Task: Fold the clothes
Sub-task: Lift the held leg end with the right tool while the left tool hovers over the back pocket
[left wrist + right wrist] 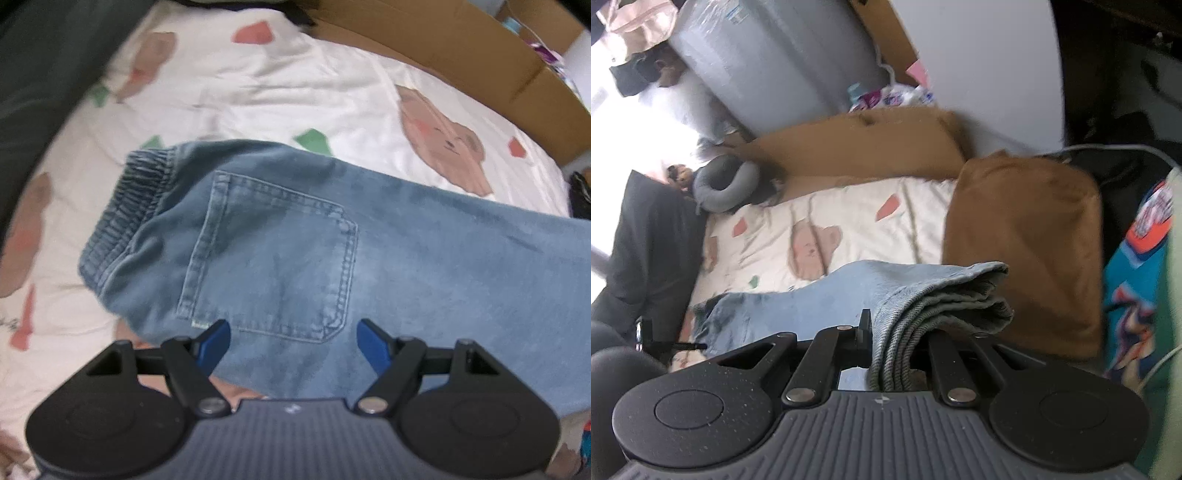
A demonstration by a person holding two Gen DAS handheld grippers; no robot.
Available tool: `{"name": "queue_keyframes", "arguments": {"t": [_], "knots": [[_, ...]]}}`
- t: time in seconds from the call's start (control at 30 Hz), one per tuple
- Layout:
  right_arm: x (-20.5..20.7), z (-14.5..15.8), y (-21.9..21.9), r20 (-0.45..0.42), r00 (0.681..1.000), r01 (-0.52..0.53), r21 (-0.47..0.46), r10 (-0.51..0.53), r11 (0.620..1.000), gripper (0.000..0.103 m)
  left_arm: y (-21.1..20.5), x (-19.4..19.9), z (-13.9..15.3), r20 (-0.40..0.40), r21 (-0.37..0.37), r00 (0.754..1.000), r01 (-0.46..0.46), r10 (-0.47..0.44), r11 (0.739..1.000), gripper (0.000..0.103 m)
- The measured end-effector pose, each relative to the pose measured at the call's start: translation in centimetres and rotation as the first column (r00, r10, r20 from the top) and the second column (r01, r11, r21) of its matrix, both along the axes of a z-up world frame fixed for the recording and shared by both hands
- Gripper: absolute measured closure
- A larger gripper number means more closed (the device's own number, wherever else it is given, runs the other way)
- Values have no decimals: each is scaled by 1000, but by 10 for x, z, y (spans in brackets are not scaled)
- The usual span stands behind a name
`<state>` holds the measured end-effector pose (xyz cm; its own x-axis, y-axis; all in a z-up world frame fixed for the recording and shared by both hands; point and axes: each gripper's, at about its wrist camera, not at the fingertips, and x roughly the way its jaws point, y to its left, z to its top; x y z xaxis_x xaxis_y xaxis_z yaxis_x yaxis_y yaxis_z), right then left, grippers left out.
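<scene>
Left wrist view, jeans: the jeans lie on the bed, back pocket up, elastic waistband at far left, long axis running left to right and off the frame's right edge
Left wrist view, hand-held gripper: the left hand-held gripper hovers at the near edge of the seat, fingers spread wide, nothing between them; the pocket lies straight ahead
Left wrist view, hidden: leg ends cut off at right; picture blurred

Right wrist view, hand-held gripper: the right hand-held gripper is closed on a stacked bundle of jeans layers, lifted off the bed
Right wrist view, relation: cloth runs away leftward toward the waist end, so this one has the leg end and the left is nearer the waistband
Right wrist view, hidden: right finger covered by denim; layer count unclear; brown cushion blocks the far right
</scene>
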<state>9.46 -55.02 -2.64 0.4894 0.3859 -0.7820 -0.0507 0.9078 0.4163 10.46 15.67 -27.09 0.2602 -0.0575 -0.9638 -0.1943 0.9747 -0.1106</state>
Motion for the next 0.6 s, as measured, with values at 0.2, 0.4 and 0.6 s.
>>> {"name": "queue_keyframes", "arguments": {"t": [0.2, 0.4, 0.6], "knots": [[22, 21, 4, -21, 1000, 20, -86, -22, 996, 95, -15, 8, -21, 36, -117, 996, 80, -76, 990, 31], [28, 10, 21, -74, 996, 44, -137, -55, 990, 95, -46, 20, -40, 83, -263, 980, 199, -183, 944, 40], [20, 0, 36, -89, 992, 74, -154, -88, 985, 95, -90, 20, -55, 94, -348, 942, 334, -322, 876, 40]]}}
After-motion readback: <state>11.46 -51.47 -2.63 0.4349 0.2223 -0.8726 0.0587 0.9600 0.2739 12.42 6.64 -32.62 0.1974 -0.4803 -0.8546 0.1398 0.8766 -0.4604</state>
